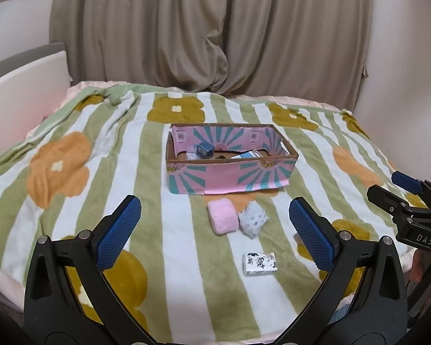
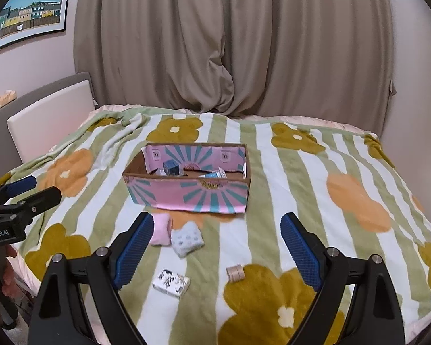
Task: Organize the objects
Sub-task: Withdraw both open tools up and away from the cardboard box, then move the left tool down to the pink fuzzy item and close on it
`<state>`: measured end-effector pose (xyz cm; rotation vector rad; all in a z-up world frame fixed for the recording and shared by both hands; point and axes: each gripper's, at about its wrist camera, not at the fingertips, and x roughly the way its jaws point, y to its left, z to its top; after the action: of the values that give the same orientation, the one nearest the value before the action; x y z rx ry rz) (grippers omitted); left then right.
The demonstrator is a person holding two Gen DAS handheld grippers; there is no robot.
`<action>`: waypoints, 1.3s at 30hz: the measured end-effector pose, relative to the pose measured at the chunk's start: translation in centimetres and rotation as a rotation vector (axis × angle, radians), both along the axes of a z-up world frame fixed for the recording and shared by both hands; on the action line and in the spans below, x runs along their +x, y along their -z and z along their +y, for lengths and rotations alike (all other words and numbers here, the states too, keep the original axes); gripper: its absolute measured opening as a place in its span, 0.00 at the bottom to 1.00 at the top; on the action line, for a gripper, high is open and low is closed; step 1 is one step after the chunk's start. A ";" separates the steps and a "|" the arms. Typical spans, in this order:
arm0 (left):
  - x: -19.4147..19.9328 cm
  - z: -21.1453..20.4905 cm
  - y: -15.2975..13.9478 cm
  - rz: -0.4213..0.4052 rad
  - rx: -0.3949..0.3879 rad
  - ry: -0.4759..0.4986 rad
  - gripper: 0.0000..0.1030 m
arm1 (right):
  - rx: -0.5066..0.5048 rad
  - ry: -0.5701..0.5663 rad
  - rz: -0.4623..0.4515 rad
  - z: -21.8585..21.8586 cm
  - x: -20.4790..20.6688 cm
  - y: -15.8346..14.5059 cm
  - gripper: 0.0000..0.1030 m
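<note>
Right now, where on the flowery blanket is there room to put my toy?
Bare blanket lies left of the pink cardboard box and right of it. Crowded: just in front of the box, with the pink pouch, white dotted pouch and small printed packet.

Each gripper was built of matte black frames with triangular cut-outs and round silver screws at the pivots. The left gripper [image 1: 215, 230] carried two long blue pads [image 1: 117, 231] with a fine gridded texture, one on each black finger. The right gripper [image 2: 217, 247] matched it, with the same blue textured pads [image 2: 300, 254]. Relative to the cardboard box [image 1: 230, 169], the right gripper's body sat off to the right in the left wrist view, marked "DAS" in pale letters; the left one's body read "GenRobot.AI".
</note>
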<state>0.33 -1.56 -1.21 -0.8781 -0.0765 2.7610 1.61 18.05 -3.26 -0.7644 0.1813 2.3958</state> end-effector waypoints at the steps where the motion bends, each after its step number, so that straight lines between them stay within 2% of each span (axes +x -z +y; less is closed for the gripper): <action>1: 0.2 0.1 0.1 0.002 -0.002 -0.001 1.00 | -0.003 0.002 0.003 -0.1 0.2 0.1 0.86; 7: 0.2 0.6 0.6 0.001 -0.017 0.004 1.00 | -0.006 0.009 0.012 -0.3 1.0 0.5 0.86; 14: -2.2 0.8 2.9 -0.061 -0.006 0.017 1.00 | -0.022 0.007 0.004 -0.1 1.1 1.1 0.86; 21: -6.4 2.1 7.4 -0.140 -0.034 0.026 1.00 | -0.025 0.015 -0.006 0.6 1.1 1.5 0.86; 30: -12.0 3.7 13.8 -0.264 0.007 0.048 1.00 | -0.029 0.037 -0.025 1.9 1.3 2.2 0.86; 39: -16.2 5.1 17.7 -0.333 -0.002 0.051 0.94 | -0.037 0.079 -0.042 3.8 1.3 2.8 0.86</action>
<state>-15.87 3.56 -18.89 -1.3120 -0.1080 2.5416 2.93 21.83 -6.04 -0.8096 0.2349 2.3061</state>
